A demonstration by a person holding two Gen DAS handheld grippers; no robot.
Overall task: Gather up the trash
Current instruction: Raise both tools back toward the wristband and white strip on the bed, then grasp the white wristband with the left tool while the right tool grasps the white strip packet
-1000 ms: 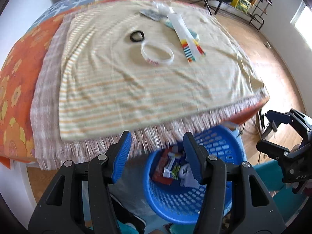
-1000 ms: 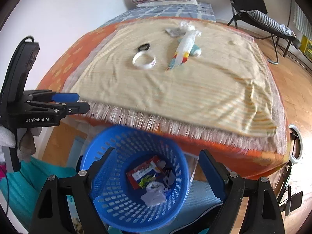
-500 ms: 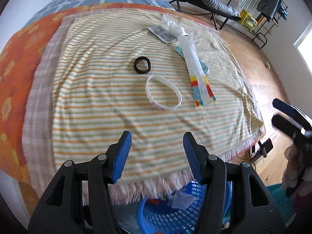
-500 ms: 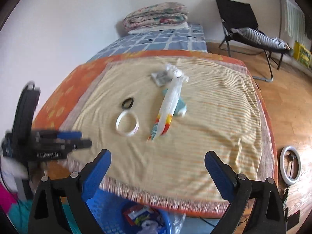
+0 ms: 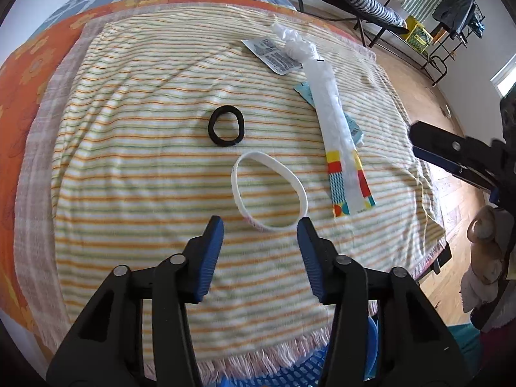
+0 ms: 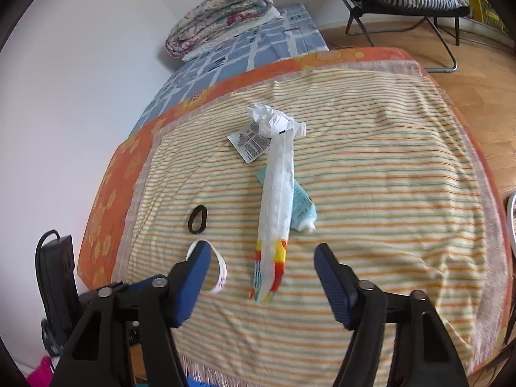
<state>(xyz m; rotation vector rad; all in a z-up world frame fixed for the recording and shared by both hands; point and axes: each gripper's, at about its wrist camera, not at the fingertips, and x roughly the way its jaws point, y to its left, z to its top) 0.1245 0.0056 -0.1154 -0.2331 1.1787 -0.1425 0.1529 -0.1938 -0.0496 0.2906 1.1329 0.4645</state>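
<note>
No readable text, fine print on white tag (image 6: 251,143) and teal packet (image 6: 301,208) too small

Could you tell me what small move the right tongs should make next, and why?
Probably ease the right tongs forward and down over the long white wrapper. They are open and empty, with the wrapper's coloured end lying loose on the striped blanket just ahead, roughly midway between the tips. The left tongs face the white band.

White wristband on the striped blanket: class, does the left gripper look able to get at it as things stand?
Probably yes. The left gripper is open with the white wristband just ahead of its fingers, nothing lying between them.
</note>
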